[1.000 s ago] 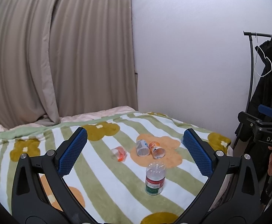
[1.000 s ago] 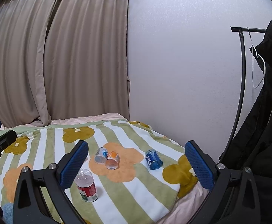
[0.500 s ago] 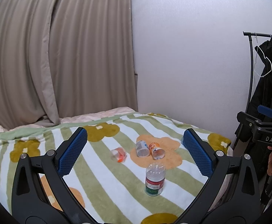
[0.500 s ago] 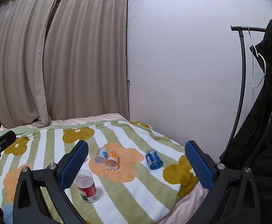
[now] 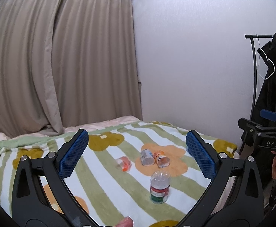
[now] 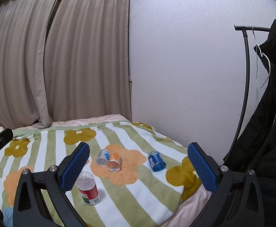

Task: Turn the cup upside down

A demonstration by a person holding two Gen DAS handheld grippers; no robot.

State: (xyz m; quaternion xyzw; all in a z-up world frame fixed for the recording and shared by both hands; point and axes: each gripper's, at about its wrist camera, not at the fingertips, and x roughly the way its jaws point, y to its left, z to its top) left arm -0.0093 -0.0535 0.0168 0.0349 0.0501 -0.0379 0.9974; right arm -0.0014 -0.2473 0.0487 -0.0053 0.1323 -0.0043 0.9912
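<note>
Beige curtains [image 6: 58,56] fill the left, a white wall [image 6: 185,66] the right, a striped floral bed [image 6: 130,194] below, a coat rack [image 6: 246,66] far right

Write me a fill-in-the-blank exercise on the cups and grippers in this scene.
1. The cup with the red-green label stands ____ down on the blanket.
2. The blue cup lies on its ____.
3. The white cup and orange cup lie ____ each other.
4. Both the left hand-held gripper and the right hand-held gripper are ____.

Missing: upside; side; touching; open

Fuzzy cloth blanket [image 6: 130,193]; clear glossy plastic cups [image 6: 89,188].
</note>
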